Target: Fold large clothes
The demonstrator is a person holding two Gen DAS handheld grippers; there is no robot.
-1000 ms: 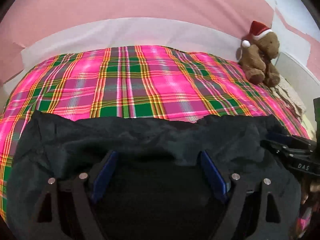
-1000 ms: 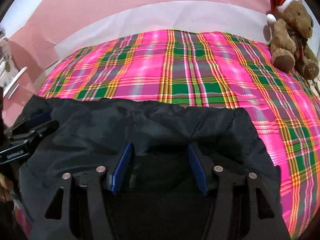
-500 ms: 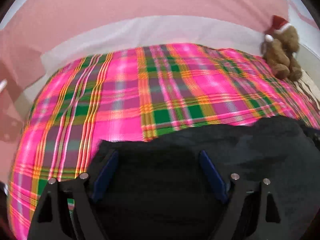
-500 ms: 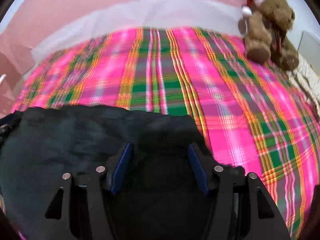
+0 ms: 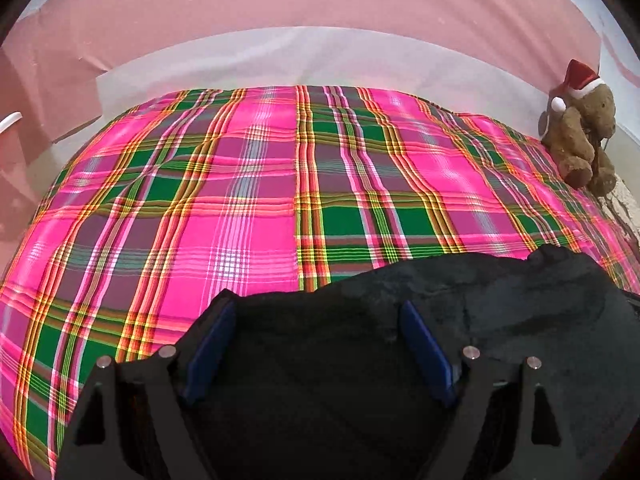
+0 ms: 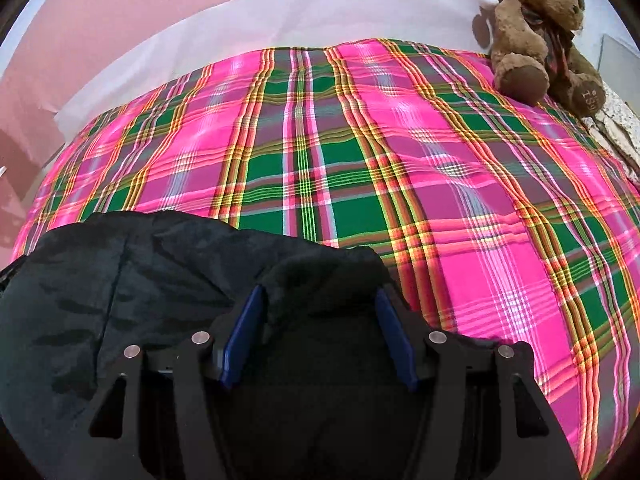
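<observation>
**Dark garment held over the near edge of the bed**

The black garment (image 5: 500, 320) lies at the near edge of the plaid bedspread (image 5: 280, 200), bunched between both tools. Left gripper (image 5: 316, 344) and right gripper (image 6: 320, 332) each show blue pads set apart with cloth filling the gap; whether they pinch it cannot be told. Holding opposite ends likely keeps the fabric spread for folding. A teddy bear (image 6: 536, 36) sits at the far right corner, well apart.

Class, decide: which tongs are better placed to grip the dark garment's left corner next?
Likely left: the left tongs straddle the dark garment's left corner, jaws apart; the right tongs sit at its opposite edge, nearer the teddy bear.
</observation>
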